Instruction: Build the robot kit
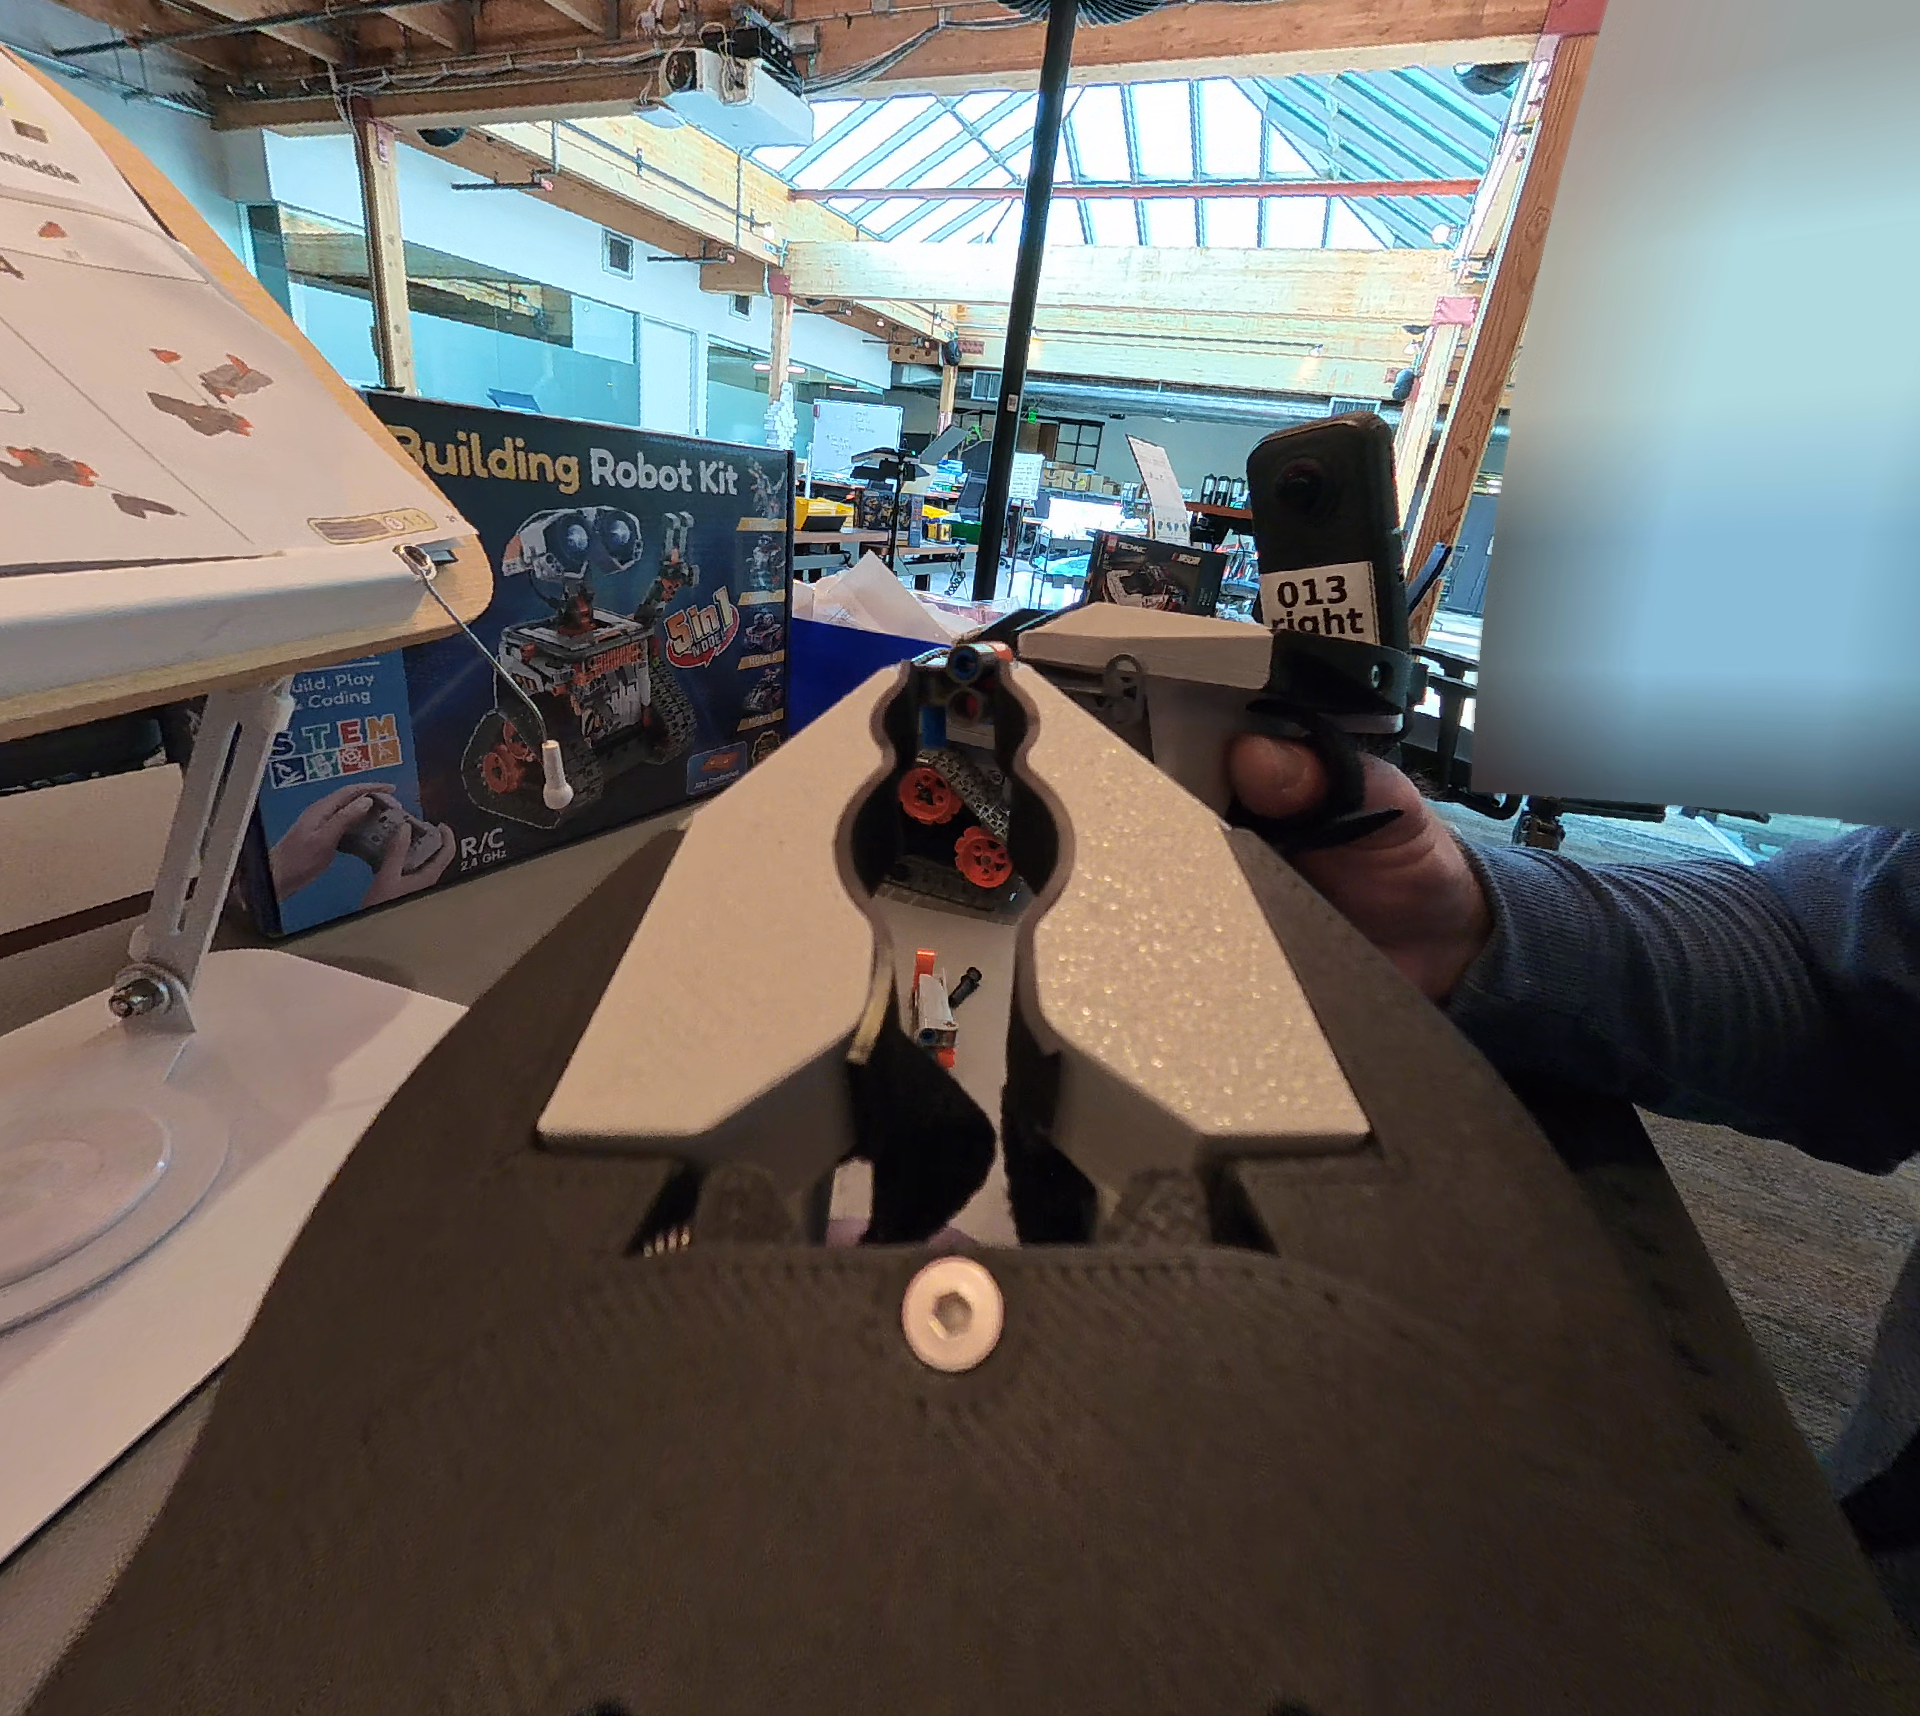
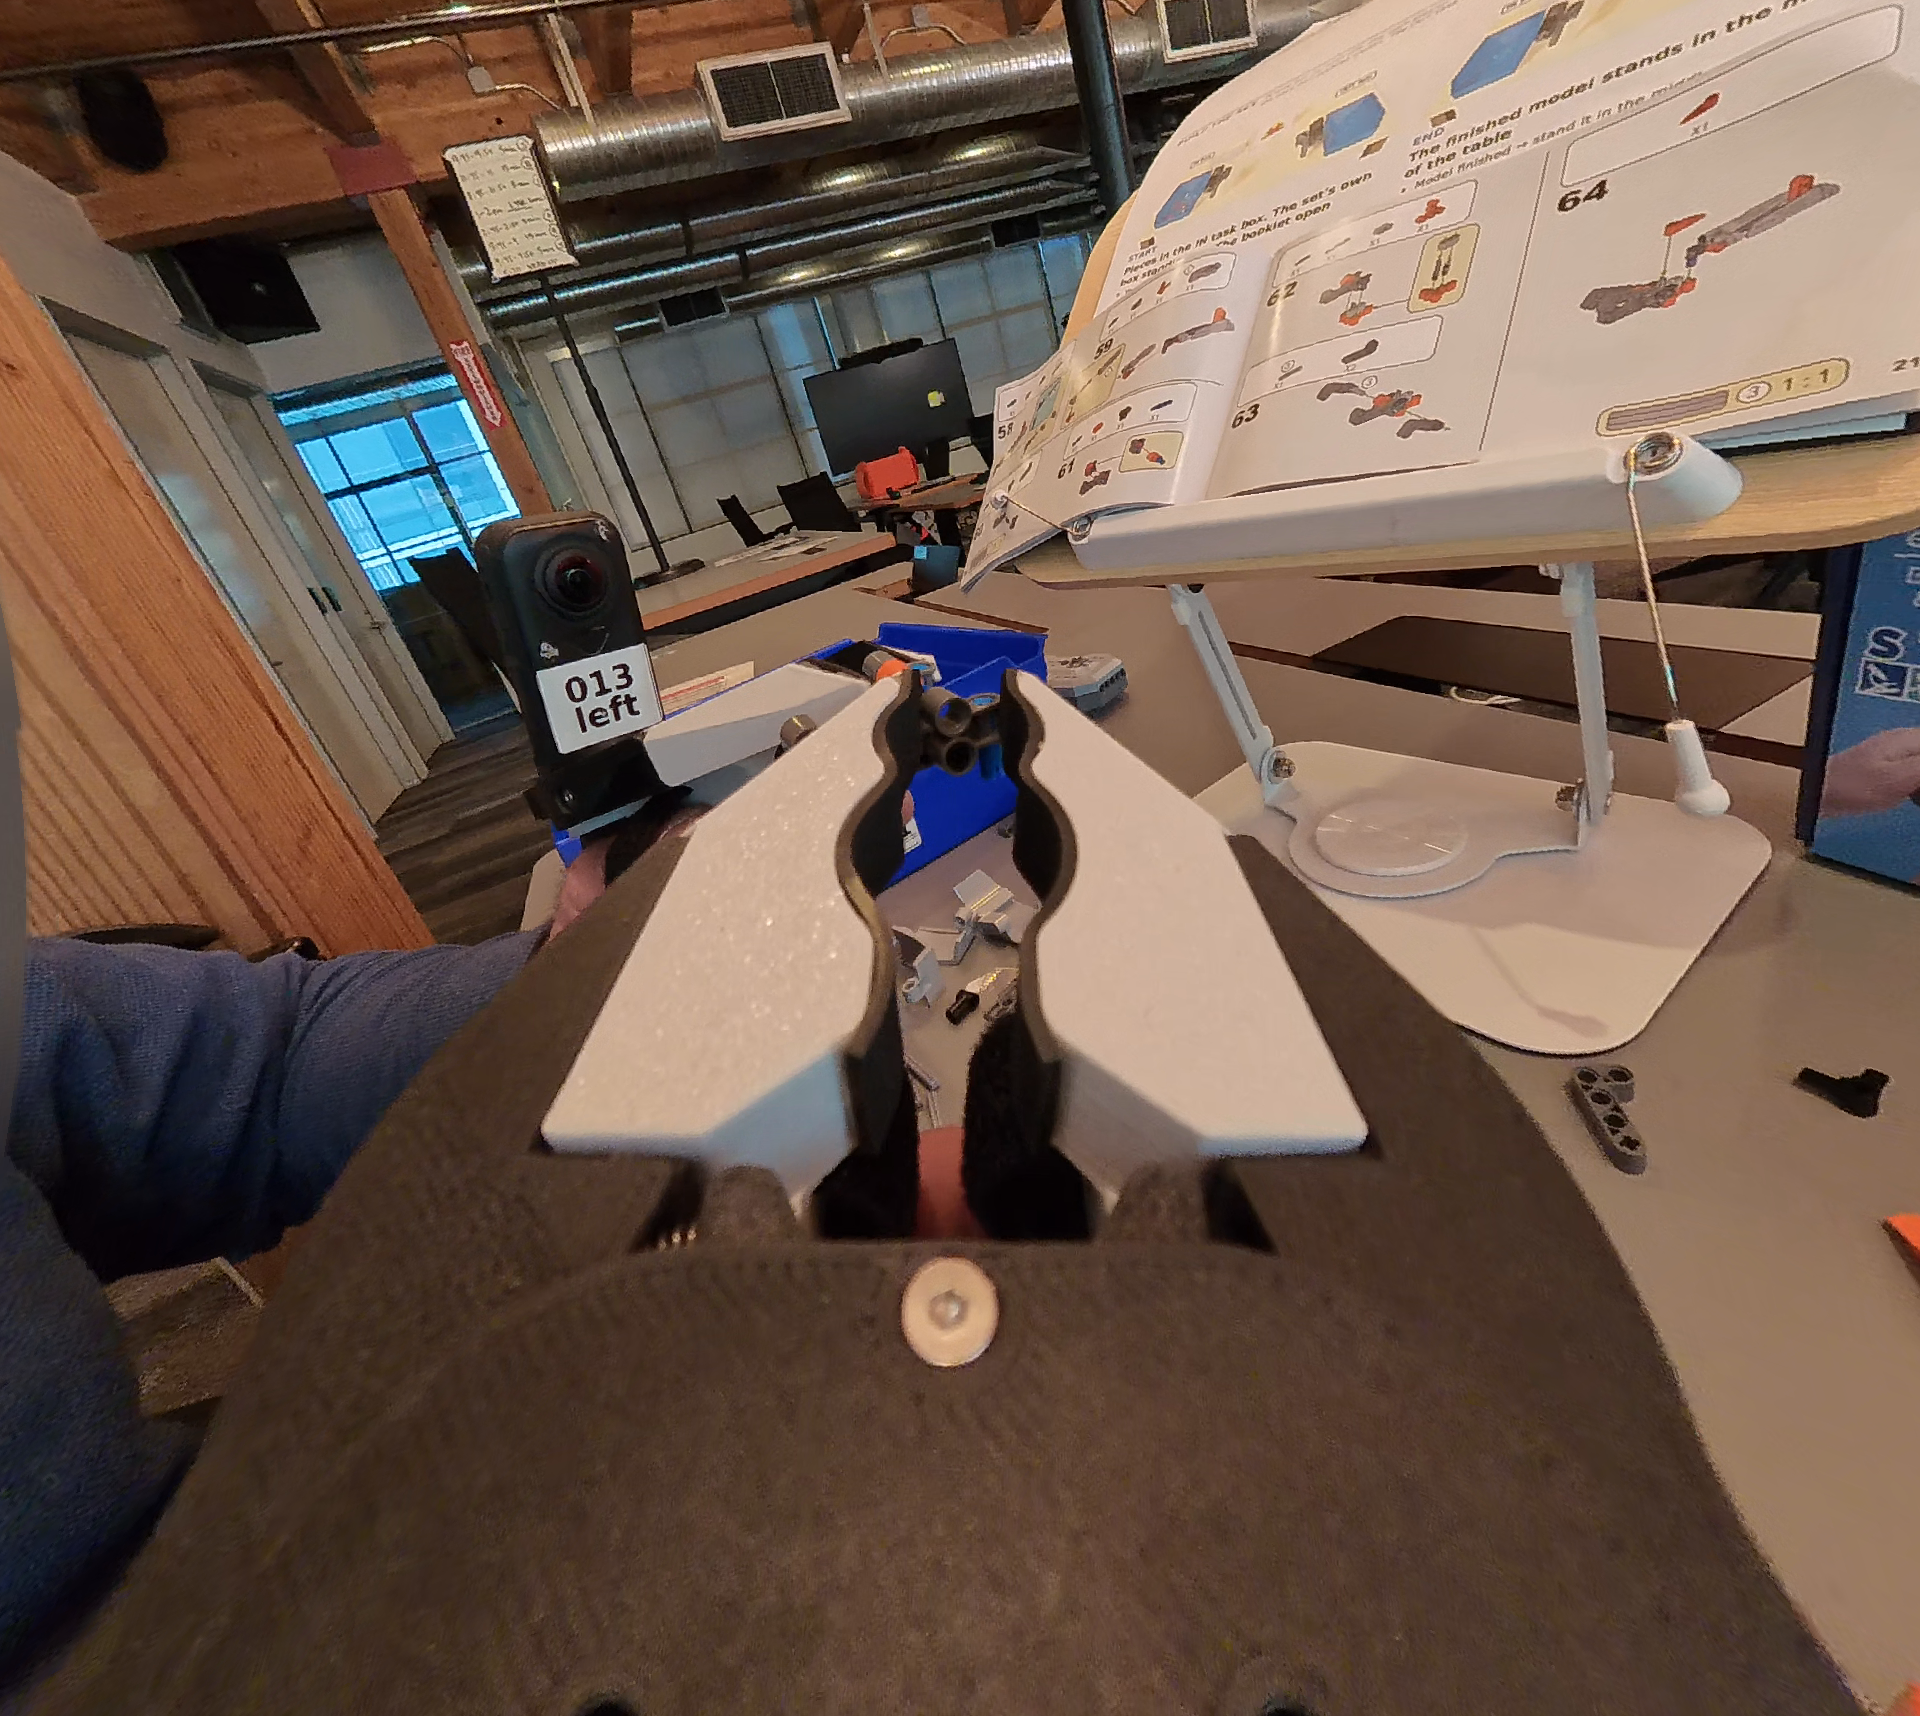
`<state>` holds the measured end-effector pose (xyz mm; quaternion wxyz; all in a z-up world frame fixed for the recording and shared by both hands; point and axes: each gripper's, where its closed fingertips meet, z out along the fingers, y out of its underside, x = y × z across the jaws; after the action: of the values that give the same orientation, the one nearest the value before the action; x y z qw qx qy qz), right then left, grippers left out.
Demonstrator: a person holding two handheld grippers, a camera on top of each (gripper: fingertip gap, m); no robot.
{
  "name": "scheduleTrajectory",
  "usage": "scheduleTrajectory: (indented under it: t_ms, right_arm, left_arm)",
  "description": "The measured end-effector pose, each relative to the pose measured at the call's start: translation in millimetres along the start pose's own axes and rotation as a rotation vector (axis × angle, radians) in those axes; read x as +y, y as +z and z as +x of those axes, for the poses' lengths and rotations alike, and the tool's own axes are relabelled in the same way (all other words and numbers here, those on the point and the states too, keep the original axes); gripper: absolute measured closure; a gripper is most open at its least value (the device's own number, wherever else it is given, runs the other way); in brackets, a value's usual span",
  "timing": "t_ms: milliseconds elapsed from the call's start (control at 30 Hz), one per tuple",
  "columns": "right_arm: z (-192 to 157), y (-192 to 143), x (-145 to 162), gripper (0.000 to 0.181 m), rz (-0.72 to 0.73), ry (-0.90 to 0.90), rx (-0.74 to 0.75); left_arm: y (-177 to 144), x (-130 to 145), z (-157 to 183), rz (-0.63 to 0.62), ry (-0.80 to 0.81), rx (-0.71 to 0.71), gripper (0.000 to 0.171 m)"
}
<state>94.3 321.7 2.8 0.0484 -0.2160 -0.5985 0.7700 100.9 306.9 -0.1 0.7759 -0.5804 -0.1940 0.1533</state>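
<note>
My left gripper (image 1: 961, 679) is shut on a small brick assembly (image 1: 964, 664) of grey, blue and orange parts, held at its tips above the table. Orange gear wheels (image 1: 980, 854) of that build show through the gap between the fingers. My right gripper (image 2: 954, 721) is shut on a dark grey connector piece (image 2: 951, 736) with round holes. The two grippers' tips meet: the right gripper (image 1: 1132, 664) reaches in from the right in the left wrist view, and the left gripper (image 2: 821, 700) comes in from the left in the right wrist view.
An open instruction booklet (image 2: 1455, 264) lies on a white tilted stand (image 2: 1507, 897), which also shows in the left wrist view (image 1: 187, 835). A kit box (image 1: 582, 627) stands behind. A blue bin (image 2: 966, 814) is ahead. Loose pieces lie on the table: a grey beam (image 2: 1608, 1116), a black part (image 2: 1844, 1090), an orange-white piece (image 1: 930, 1006). Only a small space, under 4 cm, lies between the two pairs of fingers. Both grippers' tips are roughly 25 cm from the grey beam (image 2: 1608, 1116).
</note>
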Motion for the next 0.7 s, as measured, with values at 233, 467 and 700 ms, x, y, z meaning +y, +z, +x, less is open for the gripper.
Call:
scheduleTrajectory:
  t_ms: [233, 467, 700]
  right_arm:
    - [0.9, -0.6, -0.5, 0.168, 0.015, 0.006, 0.01]
    - [-0.3, -1.2, -2.8, 0.168, 0.046, 0.017, 0.013]
    - [0.3, 1.4, -10.6, 0.169, 0.124, 0.089, 0.018]
  left_arm:
    - [1.8, 4.0, 1.0, -0.013, -0.026, 0.012, 0.159]
    - [2.4, 2.2, 2.2, 0.0, -0.037, 0.01, 0.16]
    - [4.6, -5.6, 0.4, 0.049, -0.079, -0.014, 0.159]
